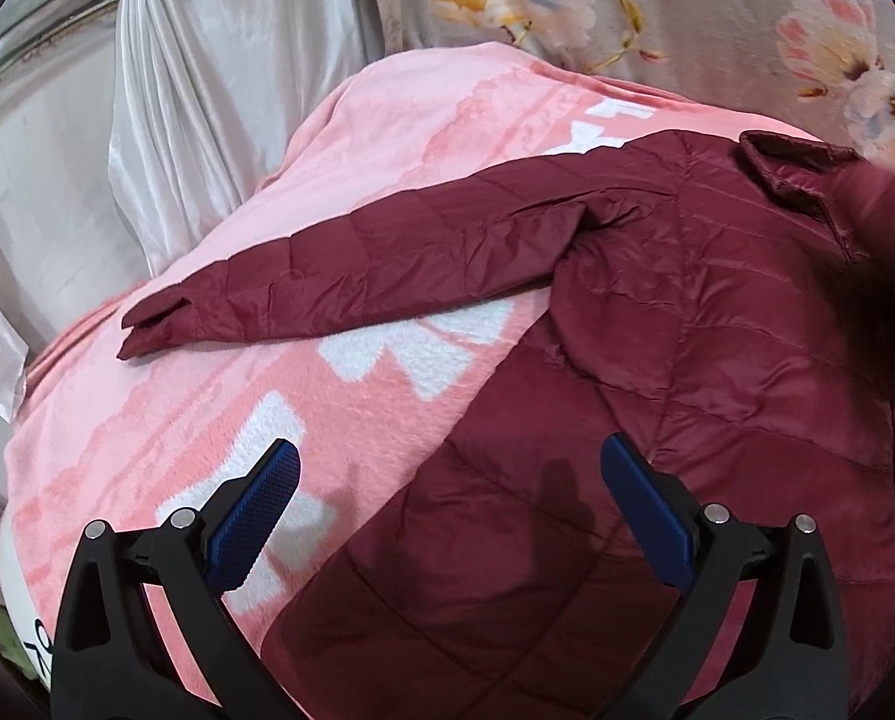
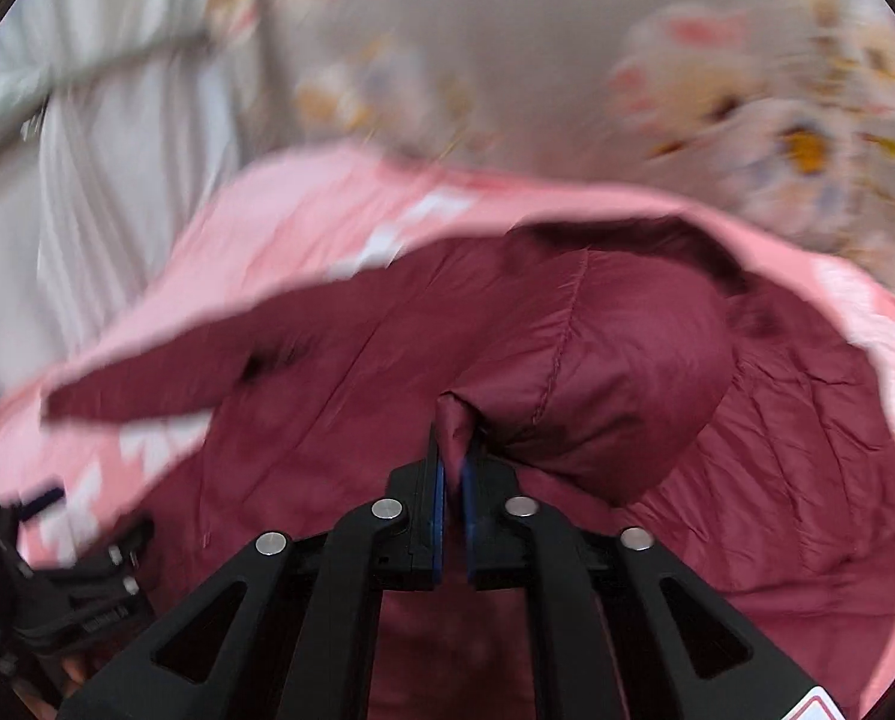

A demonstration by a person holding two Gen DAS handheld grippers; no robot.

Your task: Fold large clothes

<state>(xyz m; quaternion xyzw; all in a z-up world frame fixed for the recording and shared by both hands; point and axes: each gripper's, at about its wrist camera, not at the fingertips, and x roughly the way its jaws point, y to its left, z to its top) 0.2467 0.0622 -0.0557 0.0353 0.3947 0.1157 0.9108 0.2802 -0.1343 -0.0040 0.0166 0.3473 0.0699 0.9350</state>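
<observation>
One thin pinch of jacket (image 2: 597, 360) sleeve is held by the right gripper (image 2: 452, 468), so slippage is risked, while the left gripper (image 1: 447, 516), spread wide above the jacket's hem, holds nothing.

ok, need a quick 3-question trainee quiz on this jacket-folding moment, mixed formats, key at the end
1. True or false: the left tongs are clamped on the maroon jacket.
2. Multiple choice: what do the right tongs grip? A) the pink blanket B) a fold of the jacket's fabric C) nothing
3. Short answer: how does the sleeve seen in the left wrist view lie?

Key:
1. False. They stand open above the jacket's hem, with nothing between them.
2. B.
3. Stretched out flat on the pink blanket, away from the jacket's body.
</observation>
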